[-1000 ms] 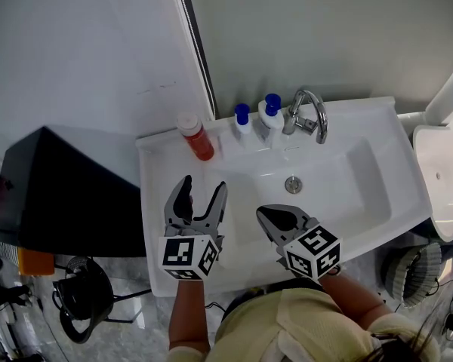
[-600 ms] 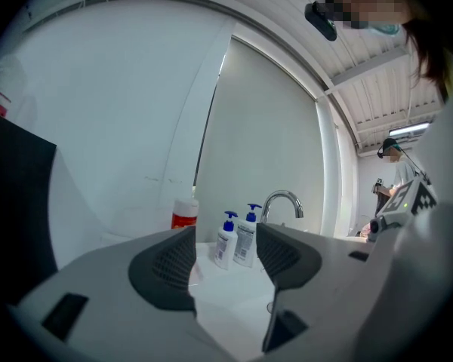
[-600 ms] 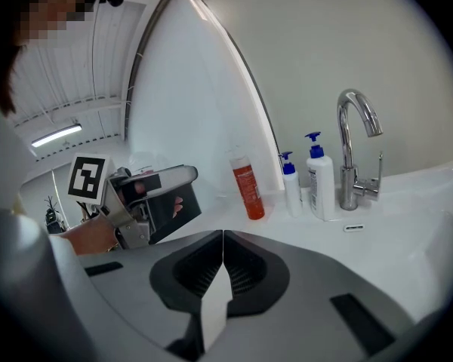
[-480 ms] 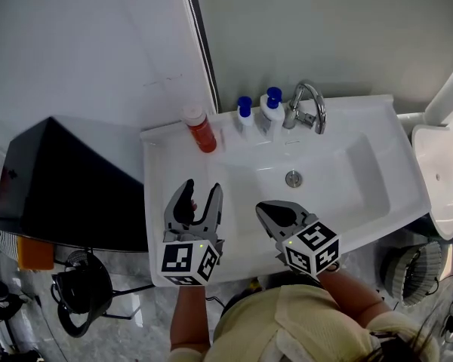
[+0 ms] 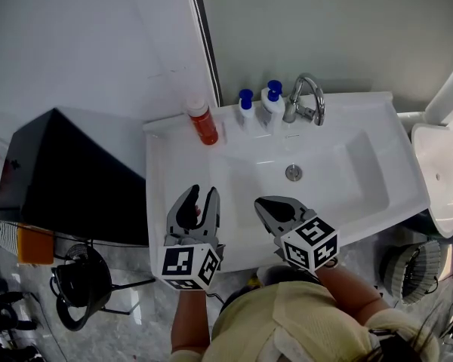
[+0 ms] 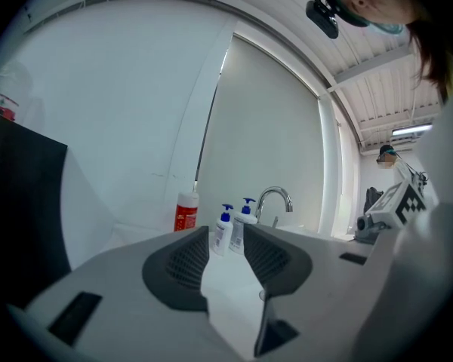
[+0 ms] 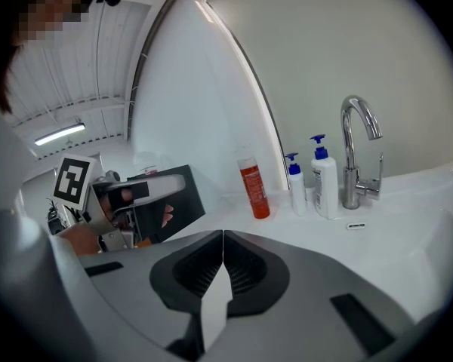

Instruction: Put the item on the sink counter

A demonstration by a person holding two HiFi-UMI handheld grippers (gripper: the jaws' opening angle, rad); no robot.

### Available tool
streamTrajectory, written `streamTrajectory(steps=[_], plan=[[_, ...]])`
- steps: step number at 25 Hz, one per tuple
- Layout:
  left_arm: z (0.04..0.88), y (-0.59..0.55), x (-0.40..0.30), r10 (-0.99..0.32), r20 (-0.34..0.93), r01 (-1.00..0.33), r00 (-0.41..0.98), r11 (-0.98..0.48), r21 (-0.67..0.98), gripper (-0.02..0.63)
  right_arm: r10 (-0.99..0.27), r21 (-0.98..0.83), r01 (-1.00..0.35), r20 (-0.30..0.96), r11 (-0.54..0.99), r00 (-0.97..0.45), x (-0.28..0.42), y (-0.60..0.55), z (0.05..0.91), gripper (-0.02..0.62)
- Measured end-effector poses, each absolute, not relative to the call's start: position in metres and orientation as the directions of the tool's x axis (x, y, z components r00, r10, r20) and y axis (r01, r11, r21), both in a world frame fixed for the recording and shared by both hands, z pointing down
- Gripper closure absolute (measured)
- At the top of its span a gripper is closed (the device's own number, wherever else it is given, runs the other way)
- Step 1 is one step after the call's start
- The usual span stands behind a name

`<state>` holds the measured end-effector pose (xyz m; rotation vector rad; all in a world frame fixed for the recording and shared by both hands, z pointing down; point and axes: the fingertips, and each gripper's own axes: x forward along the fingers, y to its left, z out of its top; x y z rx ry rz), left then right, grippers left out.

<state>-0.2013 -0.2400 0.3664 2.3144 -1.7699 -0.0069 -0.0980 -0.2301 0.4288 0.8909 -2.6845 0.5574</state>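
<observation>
A red bottle (image 5: 204,123) with a white cap stands upright at the back left of the white sink counter (image 5: 160,194); it also shows in both gripper views (image 6: 185,212) (image 7: 253,187). My left gripper (image 5: 204,192) hovers over the counter's front left, well short of the bottle. Its jaws are closing, a narrow gap remains, and nothing is between them (image 6: 226,236). My right gripper (image 5: 261,204) is shut and empty over the basin's front edge (image 7: 223,236).
Two white pump bottles (image 5: 246,108) (image 5: 270,101) with blue tops stand beside the chrome faucet (image 5: 306,100) at the back. The drain (image 5: 292,173) sits mid-basin. A black cabinet (image 5: 68,172) adjoins the counter's left; a white fixture (image 5: 442,168) stands to the right.
The left gripper's jaws have narrowed from wide apart to a slim gap. Both grippers have drawn back a little toward the counter's front edge. The red bottle stays standing.
</observation>
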Motion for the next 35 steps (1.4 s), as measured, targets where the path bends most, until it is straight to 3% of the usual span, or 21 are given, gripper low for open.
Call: streamTrajectory(steps=[7,19,35], plan=[[0.374,-0.224,-0.199,-0.949,0.175,-0.957,0.262,-0.231,0.177,0.498,-0.518,-0.273,-0.615,0.353,0.740,-0.779,-0.098,-0.221,0.427,0.572],[0.386,-0.193,-0.198,-0.949,0.212,-0.965,0.234,-0.200,0.172,0.546,-0.517,-0.267,-0.614,0.355,0.743,-0.779,-0.102,-0.205,0.426,0.572],[0.415,-0.159,-0.184,-0.919,0.309,-0.959,0.246,-0.185,0.213,0.563,-0.502,-0.296,-0.613,0.373,0.733,-0.780,-0.096,-0.186,0.432,0.572]])
